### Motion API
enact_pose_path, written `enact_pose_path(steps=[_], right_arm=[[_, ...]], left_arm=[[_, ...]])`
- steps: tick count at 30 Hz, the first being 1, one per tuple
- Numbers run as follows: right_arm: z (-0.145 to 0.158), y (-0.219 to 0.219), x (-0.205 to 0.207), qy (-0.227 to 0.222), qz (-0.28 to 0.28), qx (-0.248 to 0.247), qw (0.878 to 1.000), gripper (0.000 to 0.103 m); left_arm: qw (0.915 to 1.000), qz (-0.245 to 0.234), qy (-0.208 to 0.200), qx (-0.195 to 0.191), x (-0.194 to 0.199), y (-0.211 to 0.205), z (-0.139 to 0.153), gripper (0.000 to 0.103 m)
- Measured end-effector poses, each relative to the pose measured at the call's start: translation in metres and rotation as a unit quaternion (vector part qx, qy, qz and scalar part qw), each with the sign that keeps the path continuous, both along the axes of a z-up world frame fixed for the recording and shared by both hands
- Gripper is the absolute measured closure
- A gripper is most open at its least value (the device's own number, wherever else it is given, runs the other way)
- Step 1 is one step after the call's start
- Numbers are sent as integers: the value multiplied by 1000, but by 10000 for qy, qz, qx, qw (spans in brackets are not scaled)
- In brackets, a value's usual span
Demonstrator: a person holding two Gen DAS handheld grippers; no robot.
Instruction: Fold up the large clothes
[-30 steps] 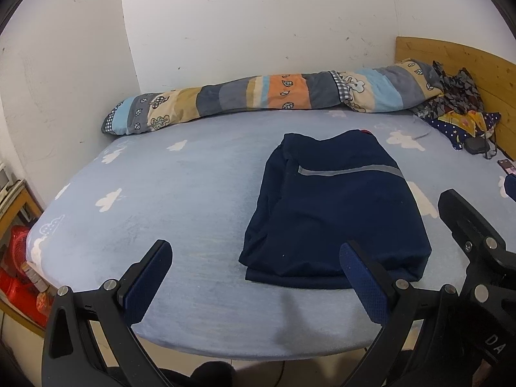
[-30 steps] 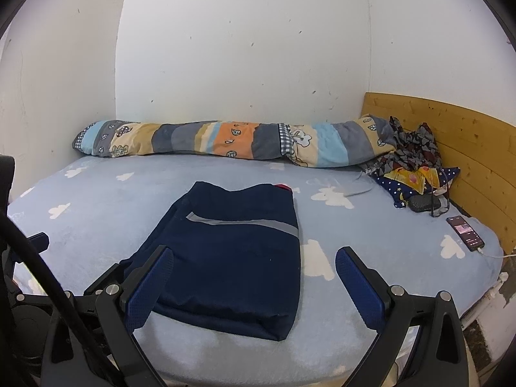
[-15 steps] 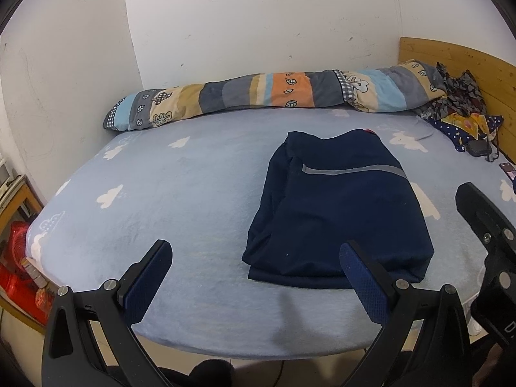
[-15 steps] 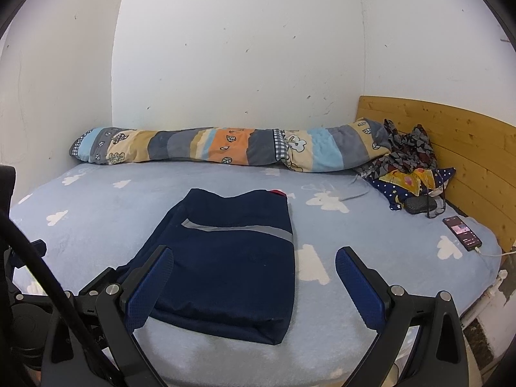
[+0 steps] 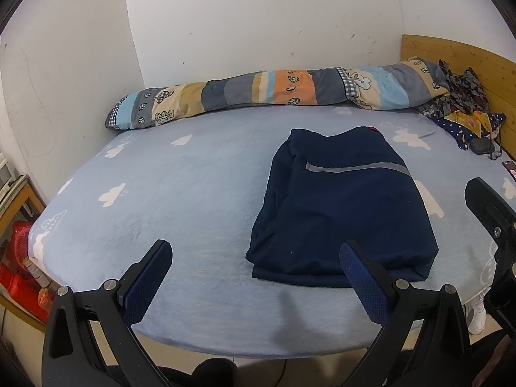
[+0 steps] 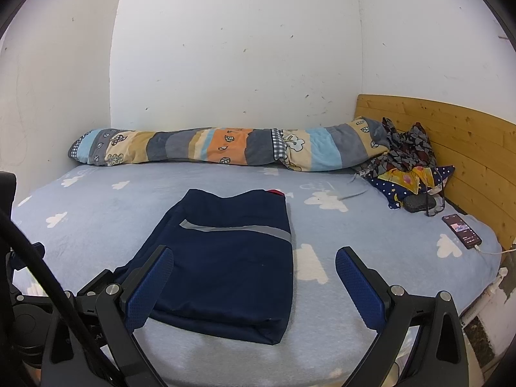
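Observation:
A dark navy garment [image 5: 342, 206] with a grey reflective stripe lies folded into a rectangle on the light blue cloud-print bed [image 5: 180, 193]; it also shows in the right wrist view [image 6: 225, 258]. My left gripper [image 5: 254, 277] is open and empty, held at the bed's near edge, short of the garment. My right gripper [image 6: 253, 285] is open and empty, held back at the near edge in front of the garment. Neither gripper touches the cloth.
A long patchwork bolster [image 6: 225, 148] lies along the far wall. Patterned clothes [image 6: 409, 167] and a dark pouch are piled at the wooden headboard [image 6: 467, 148]. A phone [image 6: 461, 230] on a cable lies at the right edge. Red items [image 5: 16, 258] stand on the floor at left.
Both grippers have drawn back and lifted slightly from the bed; the garment looks a little farther away. The garment itself has not moved.

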State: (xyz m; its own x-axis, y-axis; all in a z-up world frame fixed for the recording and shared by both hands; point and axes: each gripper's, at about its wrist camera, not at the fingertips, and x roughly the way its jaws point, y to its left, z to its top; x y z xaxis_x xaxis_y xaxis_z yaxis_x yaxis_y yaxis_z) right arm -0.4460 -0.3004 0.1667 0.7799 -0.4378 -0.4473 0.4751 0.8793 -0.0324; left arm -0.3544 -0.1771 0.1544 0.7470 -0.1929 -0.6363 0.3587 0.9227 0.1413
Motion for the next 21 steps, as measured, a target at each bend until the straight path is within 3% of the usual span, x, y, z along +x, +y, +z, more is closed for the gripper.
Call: enact_pose_path(steps=[21], right_arm=[[3, 0, -3, -22, -60, 49, 10000, 1]], left_arm=[[10000, 20, -2, 2, 1, 1, 0, 0]])
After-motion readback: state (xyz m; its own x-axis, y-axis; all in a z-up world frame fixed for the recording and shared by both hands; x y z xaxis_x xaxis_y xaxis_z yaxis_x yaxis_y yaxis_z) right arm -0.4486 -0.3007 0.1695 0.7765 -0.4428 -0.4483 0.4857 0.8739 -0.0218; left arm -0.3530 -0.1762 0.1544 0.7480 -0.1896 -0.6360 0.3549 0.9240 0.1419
